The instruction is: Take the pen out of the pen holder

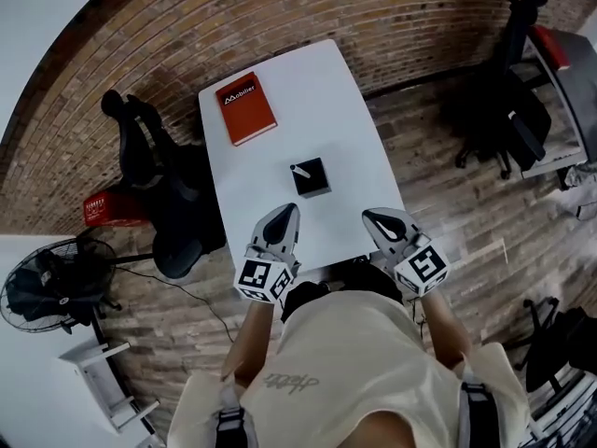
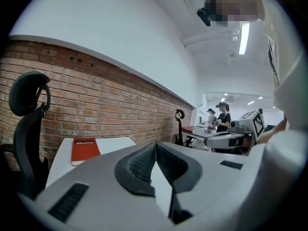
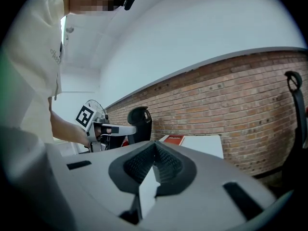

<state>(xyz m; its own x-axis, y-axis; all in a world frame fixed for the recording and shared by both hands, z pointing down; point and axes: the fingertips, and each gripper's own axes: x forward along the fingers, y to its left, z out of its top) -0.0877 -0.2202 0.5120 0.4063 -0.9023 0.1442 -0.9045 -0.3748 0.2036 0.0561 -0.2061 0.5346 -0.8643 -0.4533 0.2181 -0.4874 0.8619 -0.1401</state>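
A small black pen holder (image 1: pixel 312 179) stands mid-table on the white table (image 1: pixel 317 91), with a white pen (image 1: pixel 300 170) lying across its top. My left gripper (image 1: pixel 290 209) hovers over the near table edge, just short of the holder and slightly left of it. Its jaws are shut with nothing between them (image 2: pixel 155 148). My right gripper (image 1: pixel 370 215) is level with it, to the holder's near right, also shut and empty (image 3: pixel 154 146). Neither gripper view shows the holder; each gripper's own body hides it.
A red book (image 1: pixel 246 108) lies at the table's far left corner. A black office chair (image 1: pixel 154 185) and a red box (image 1: pixel 110 208) stand left of the table, a fan (image 1: pixel 47 287) nearer left. More chairs and a desk (image 1: pixel 522 110) stand to the right. People (image 2: pixel 222 115) work far off.
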